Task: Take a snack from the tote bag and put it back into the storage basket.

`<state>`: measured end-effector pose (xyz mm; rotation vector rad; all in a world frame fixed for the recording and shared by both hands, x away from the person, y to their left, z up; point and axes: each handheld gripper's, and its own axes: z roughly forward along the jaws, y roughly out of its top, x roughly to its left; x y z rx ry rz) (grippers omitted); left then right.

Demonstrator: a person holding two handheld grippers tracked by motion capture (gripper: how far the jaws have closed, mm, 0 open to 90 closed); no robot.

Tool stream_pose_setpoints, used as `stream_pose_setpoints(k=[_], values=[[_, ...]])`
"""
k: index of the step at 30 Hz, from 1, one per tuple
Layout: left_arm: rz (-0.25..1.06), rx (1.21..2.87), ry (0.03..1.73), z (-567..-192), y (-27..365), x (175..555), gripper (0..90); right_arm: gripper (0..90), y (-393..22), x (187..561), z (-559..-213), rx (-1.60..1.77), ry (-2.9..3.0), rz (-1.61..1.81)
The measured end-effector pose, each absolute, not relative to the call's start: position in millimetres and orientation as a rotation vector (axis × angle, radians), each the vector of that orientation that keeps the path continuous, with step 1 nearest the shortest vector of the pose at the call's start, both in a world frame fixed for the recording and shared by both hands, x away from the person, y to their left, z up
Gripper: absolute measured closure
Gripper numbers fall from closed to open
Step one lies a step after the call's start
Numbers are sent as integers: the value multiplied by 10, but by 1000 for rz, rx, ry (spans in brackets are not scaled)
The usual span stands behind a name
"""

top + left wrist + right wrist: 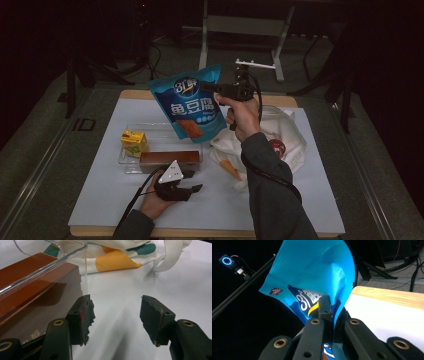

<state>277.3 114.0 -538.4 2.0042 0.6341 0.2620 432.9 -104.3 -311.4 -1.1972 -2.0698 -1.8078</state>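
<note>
- Nearest the person, at about 7 o'clock on the white table [100, 200], the left gripper [192, 189] rests low in an upturned left hand [156, 201]; its jaws stand apart with nothing between them, and its grey three-cornered plate faces up.
- In the left gripper view the two pads [85, 315] show frayed edges, with bare white table surface between them.
- Just beyond that gripper, toward 12 o'clock from it, lies a brown box [169, 159] inside a clear plastic tray [131, 128]; in the left gripper view the tray's clear rim runs over the box at 10 o'clock.
- A small yellow carton [134, 141] stands in the same tray, at 9 o'clock from the brown box.
- At 3 o'clock from the tray lies a crumpled white cloth bag [287, 135] with orange and green patches, under the right forearm.
- Farther off, at about 12 o'clock over the table's middle, the right hand [244, 116] holds the right gripper [207, 86] up in the air, pointing toward 9 o'clock.
- Its jaws are clamped tight on the upper edge of a blue snack bag [192, 102], which hangs clear of the table, above the tray's far side, tilted.
- In the right gripper view the blue foil folds between the closed jaws.
</note>
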Motion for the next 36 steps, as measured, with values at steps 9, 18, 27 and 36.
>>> stream_pose_setpoints(k=[9,18,27,36], values=[[264,2000,632,-5385,1140,2768,426,894,-878,4391,-3205,-1202,-2048,-1798],[267,1998,626,-5384,1145,2765,426,893,-693,4471,-3314,-1213,-2043,-1753],[268,1998,625,-5383,1147,2765,427,893,-575,4514,-3369,-1212,-2023,-1757],[268,1997,623,-5383,1148,2764,426,892,-484,4563,-3388,-1243,-1993,-1762]])
